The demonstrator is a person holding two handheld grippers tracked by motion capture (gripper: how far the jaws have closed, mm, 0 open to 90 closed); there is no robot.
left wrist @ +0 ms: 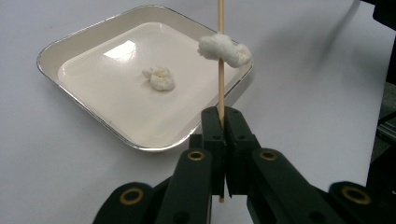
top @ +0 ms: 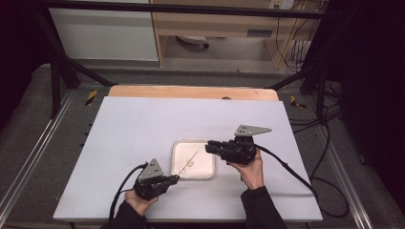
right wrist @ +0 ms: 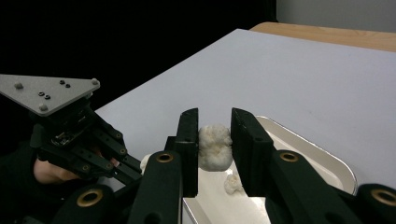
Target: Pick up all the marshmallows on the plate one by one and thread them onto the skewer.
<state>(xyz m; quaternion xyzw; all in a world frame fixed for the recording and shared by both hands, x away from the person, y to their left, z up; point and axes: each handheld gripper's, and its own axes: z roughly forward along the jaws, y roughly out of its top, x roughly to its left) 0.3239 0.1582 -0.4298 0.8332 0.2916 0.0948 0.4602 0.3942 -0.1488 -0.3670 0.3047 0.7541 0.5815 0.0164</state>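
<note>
High view: white table with a shallow white tray near its middle. Left gripper at the tray's near-left corner, jaws pressed together on a thin wooden skewer slanting up over the tray. Right gripper above the tray's right edge, pointing left; a hand beneath it.

Left gripper view: jaws pinched tight on the skewer, standing upright between the pads, its lower end poking out below them. One piece of popcorn threaded partway up the stick, above the tray's near corner. A second, loose popcorn piece lying on the tray floor, well apart from the stick.

Right gripper view: jaws pinching a white popcorn kernel between the pads, held above the tray. Smaller popcorn bit lying on the tray floor below. Left gripper with its grey three-cornered plate to the left, just beside the tray's edge.
</note>
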